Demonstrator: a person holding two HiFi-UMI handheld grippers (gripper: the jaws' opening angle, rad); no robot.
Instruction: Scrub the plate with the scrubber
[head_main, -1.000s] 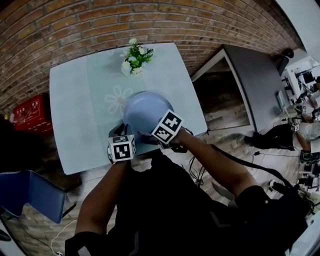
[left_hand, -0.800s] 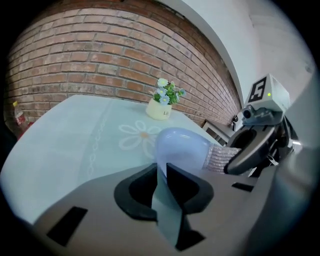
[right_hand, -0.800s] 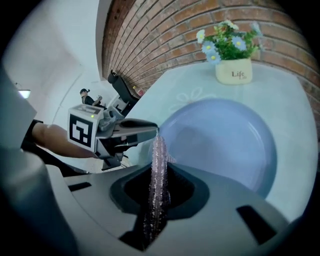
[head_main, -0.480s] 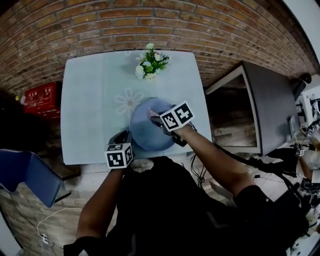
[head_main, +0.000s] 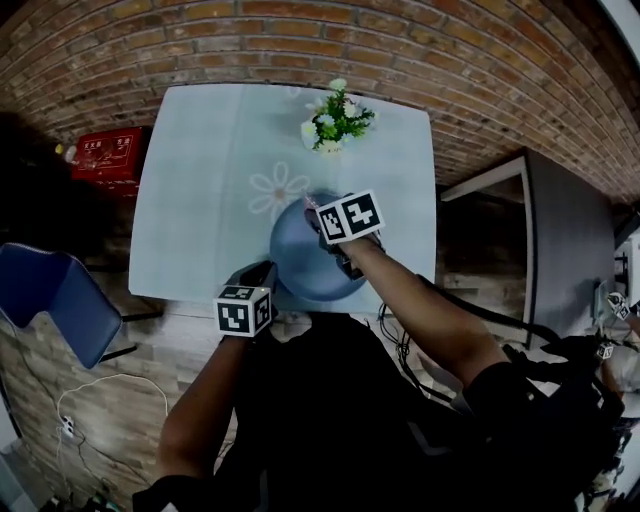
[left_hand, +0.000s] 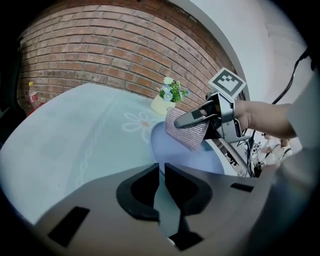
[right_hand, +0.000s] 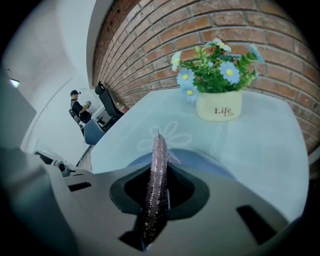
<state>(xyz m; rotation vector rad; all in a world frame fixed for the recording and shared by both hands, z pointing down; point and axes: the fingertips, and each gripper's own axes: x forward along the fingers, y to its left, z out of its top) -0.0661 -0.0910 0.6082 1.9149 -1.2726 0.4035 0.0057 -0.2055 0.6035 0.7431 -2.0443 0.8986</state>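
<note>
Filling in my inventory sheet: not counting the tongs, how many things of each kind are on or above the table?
blue plate: 1
sparkly scrubber: 1
pot of flowers: 1
Total: 3

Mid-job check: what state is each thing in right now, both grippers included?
left gripper: shut on the plate's near rim.
right gripper: shut on the scrubber.
scrubber: held on edge over the plate; contact unclear.
plate: flat on the table.
flower pot: upright, apart from the plate.
</note>
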